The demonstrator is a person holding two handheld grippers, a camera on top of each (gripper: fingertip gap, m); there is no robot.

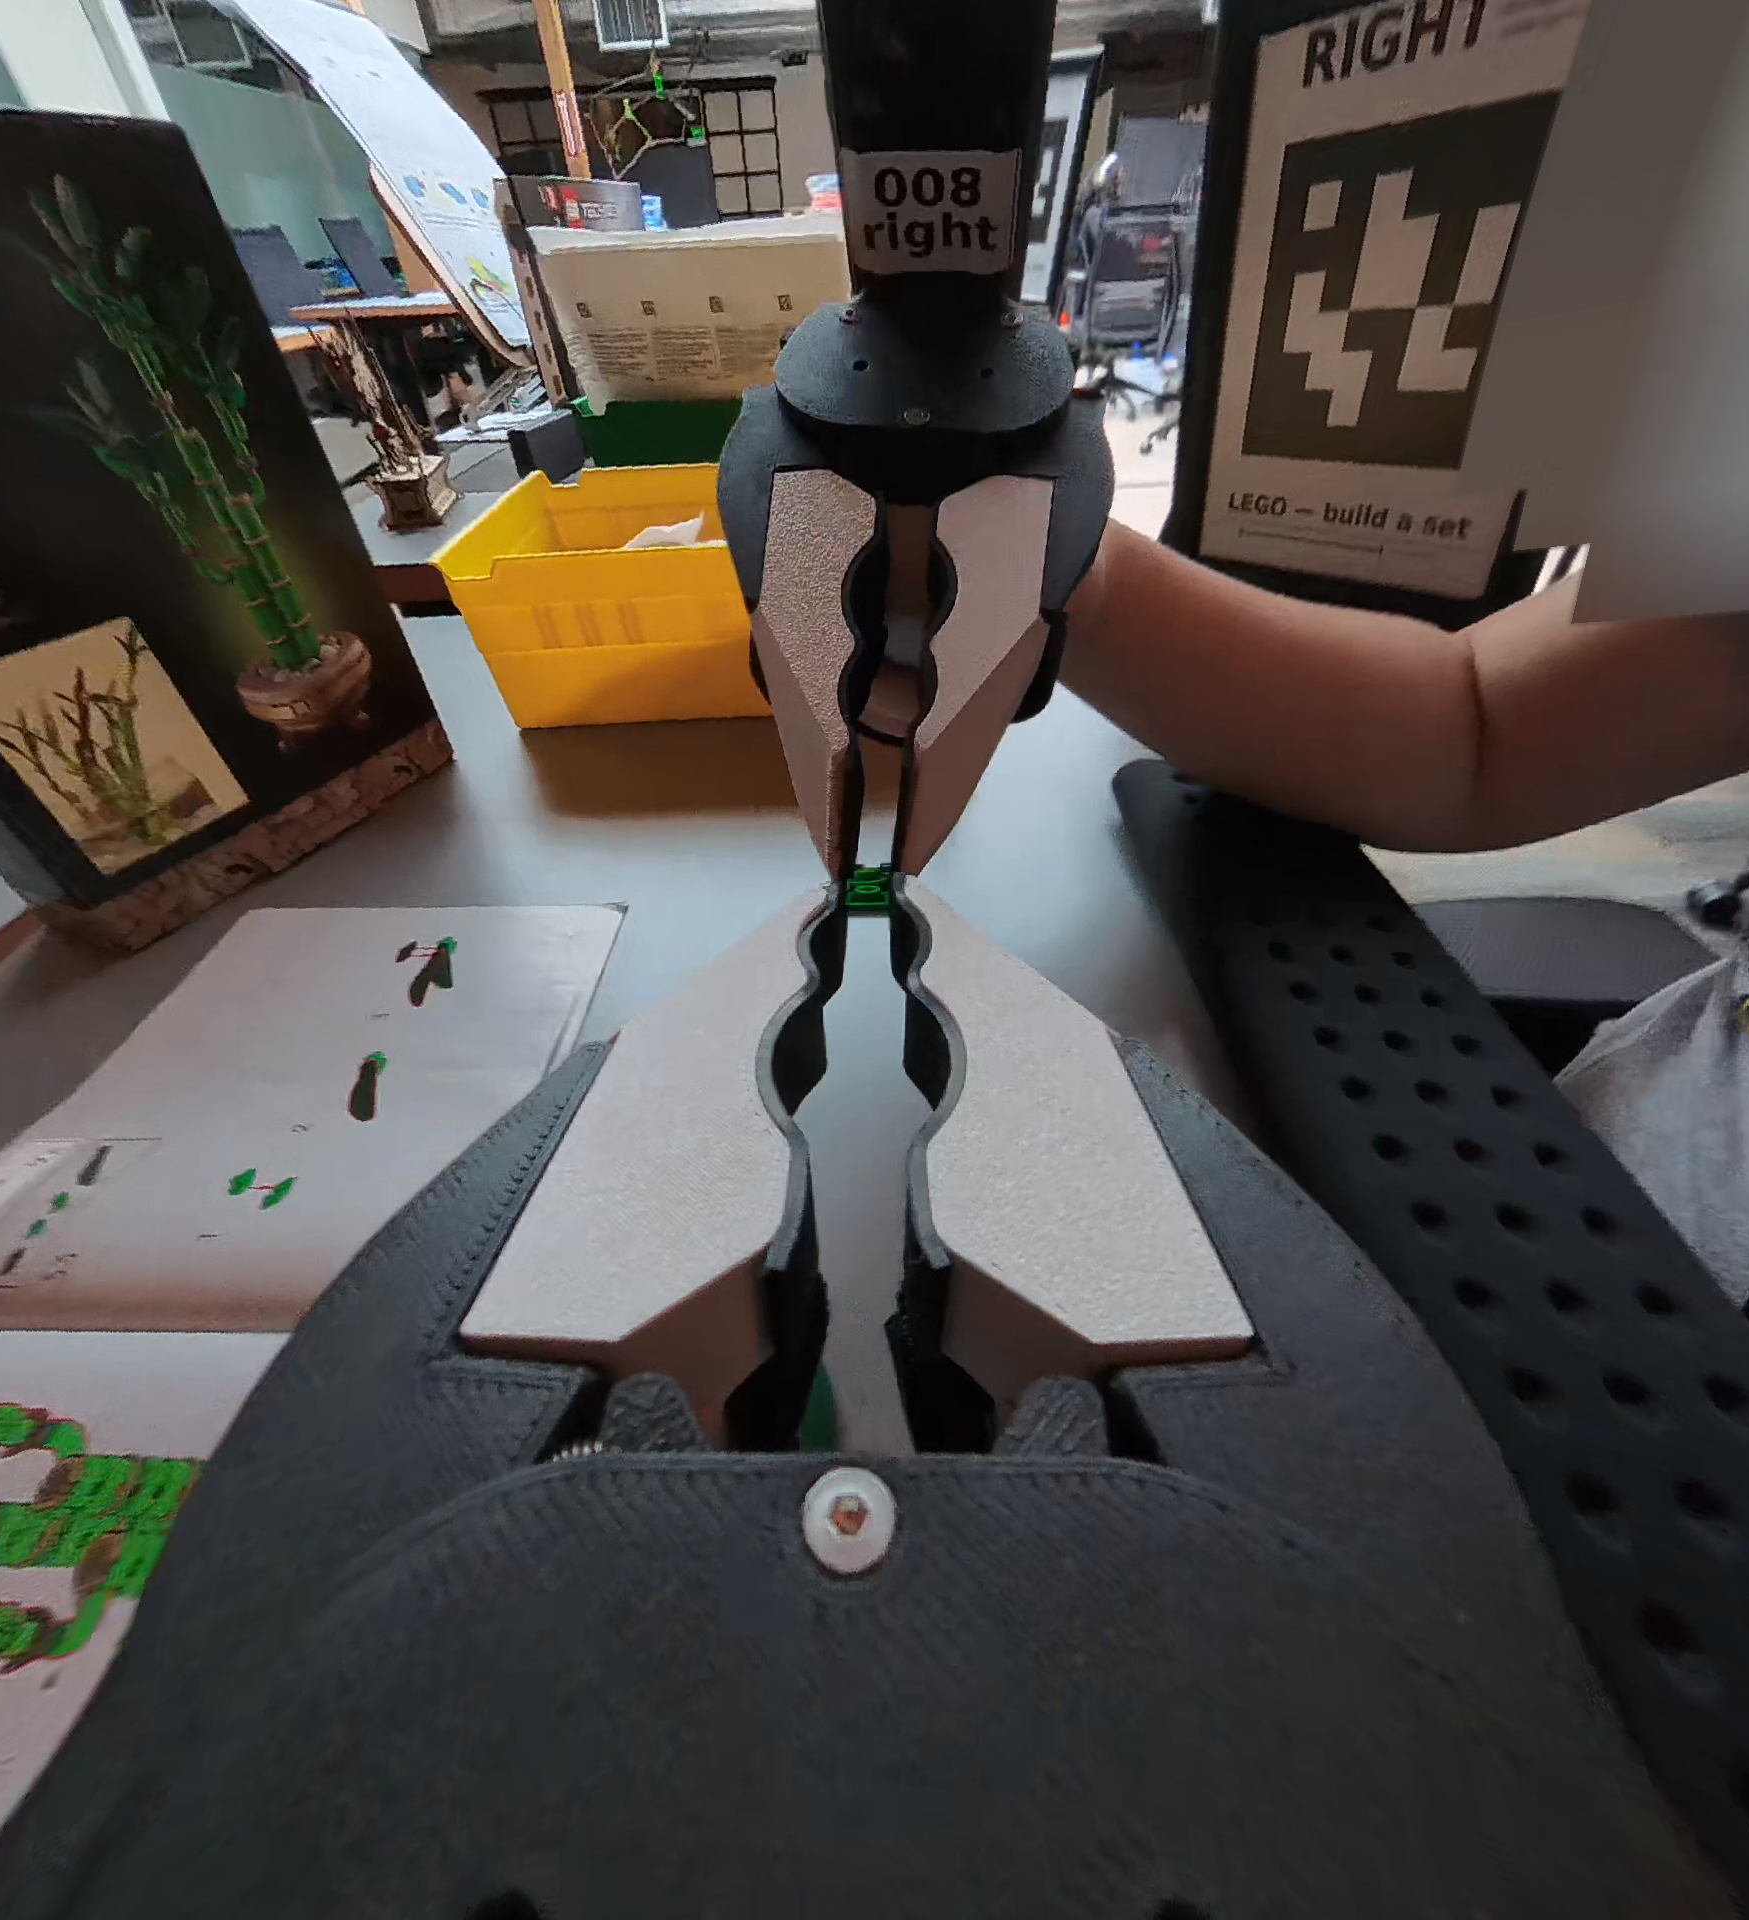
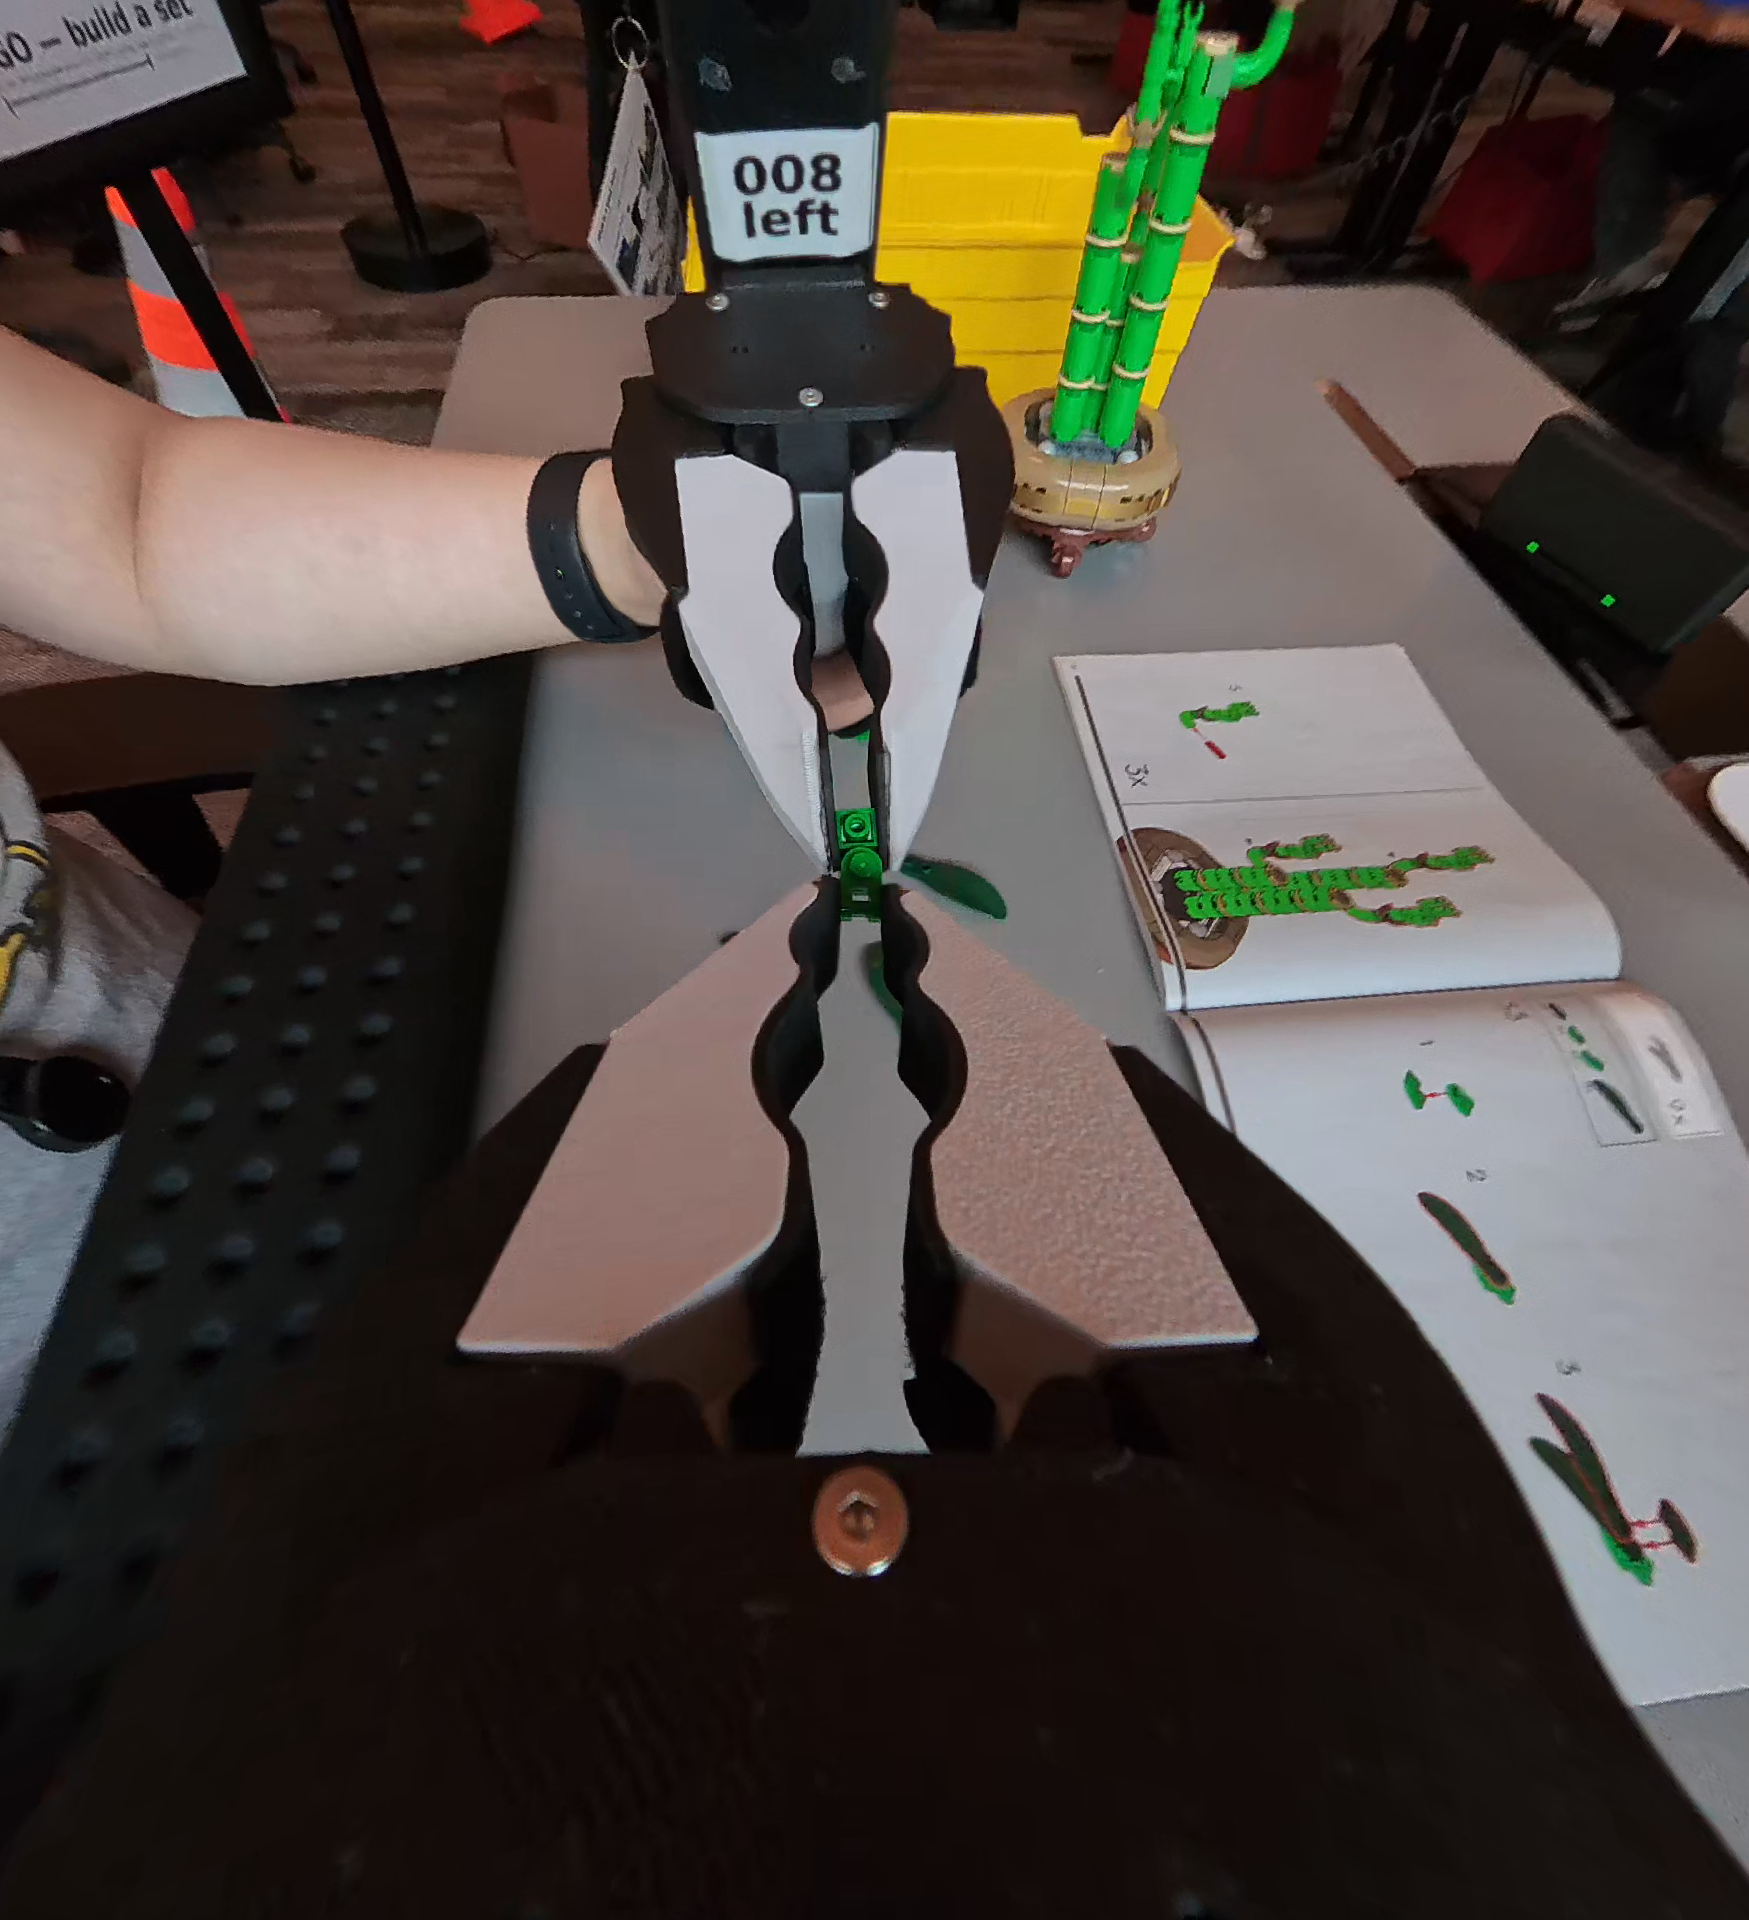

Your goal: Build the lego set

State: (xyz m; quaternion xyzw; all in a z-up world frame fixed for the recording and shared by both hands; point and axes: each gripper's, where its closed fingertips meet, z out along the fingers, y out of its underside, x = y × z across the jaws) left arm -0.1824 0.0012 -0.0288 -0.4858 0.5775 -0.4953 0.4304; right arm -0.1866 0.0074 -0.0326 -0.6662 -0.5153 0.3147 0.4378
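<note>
My two grippers meet tip to tip above the grey table (image 2: 1265, 520). My left gripper (image 1: 865, 902) is shut on a small green lego piece (image 1: 868, 891). My right gripper (image 2: 857, 909) is shut on another small green piece (image 2: 859, 885). In the right wrist view the left gripper (image 2: 857, 850) holds a studded green plate (image 2: 856, 828) that touches the piece in my right gripper. In the left wrist view the right gripper (image 1: 870, 864) comes down from above. Two dark green leaf pieces (image 2: 963, 885) lie on the table just under the tips.
An open instruction booklet (image 2: 1369, 831) lies on the table, also in the left wrist view (image 1: 330, 1039). A bamboo lego model in a tan pot (image 2: 1098, 457), a yellow bin (image 1: 589, 613), the set's box (image 1: 143, 499) and a black perforated bar (image 1: 1472, 1195) surround the work spot. Both grippers' tips are close together, under 4 cm apart. The black perforated bar (image 1: 1472, 1195) is about 20 centimetres from both grippers' fingertips.
</note>
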